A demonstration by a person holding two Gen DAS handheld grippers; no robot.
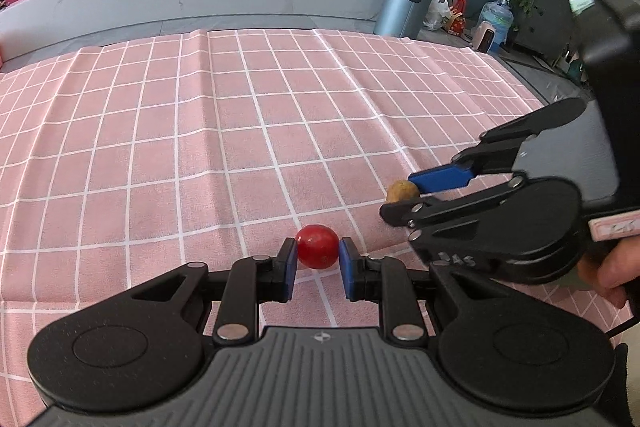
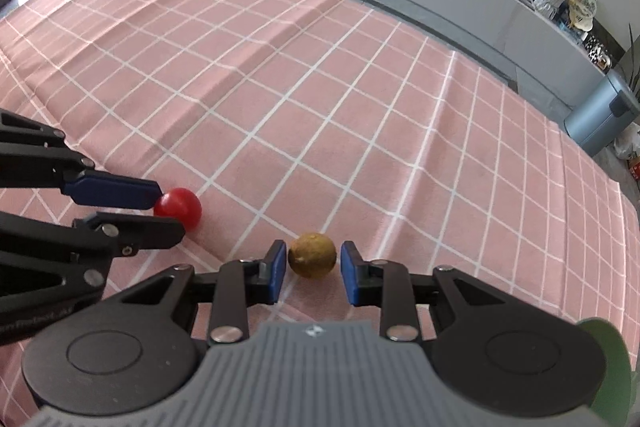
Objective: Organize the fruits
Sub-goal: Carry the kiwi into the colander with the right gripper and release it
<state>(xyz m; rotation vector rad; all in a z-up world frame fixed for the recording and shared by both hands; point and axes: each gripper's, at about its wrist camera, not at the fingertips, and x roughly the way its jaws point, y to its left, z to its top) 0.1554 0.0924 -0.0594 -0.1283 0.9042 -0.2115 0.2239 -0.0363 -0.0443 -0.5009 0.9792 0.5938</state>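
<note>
The red fruit [image 1: 317, 246] lies on the cloth [image 1: 200, 147] near its front edge, between the left gripper [image 1: 318, 259] pads, which seem just touching it. The brown fruit [image 2: 312, 255] sits in the right gripper [image 2: 313, 267], gaps both sides, not yet clamped. Both are round, without clear long axis. Close slowly and centred, or they may roll.
</note>
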